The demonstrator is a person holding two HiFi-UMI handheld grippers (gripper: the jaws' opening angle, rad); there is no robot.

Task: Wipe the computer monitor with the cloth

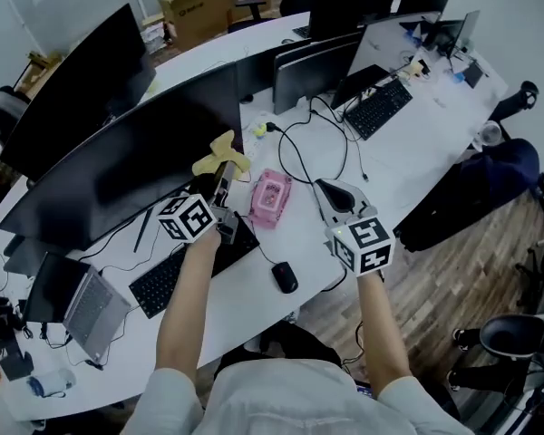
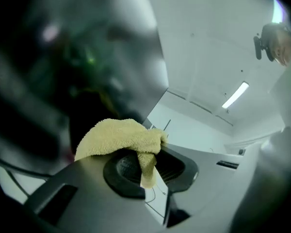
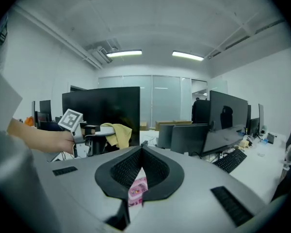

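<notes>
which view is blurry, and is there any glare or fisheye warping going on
Left gripper view: the monitor close ahead is a dark smeared blur, while the cloth in the jaws is sharp. Right gripper view: in focus, with fisheye bending toward the edges and bright ceiling lights. Head view: evenly lit and sharp, no strong glare on the monitor.

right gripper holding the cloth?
No, the yellow cloth is clamped in the left gripper, while the right gripper is shut with nothing between its jaws.
</notes>
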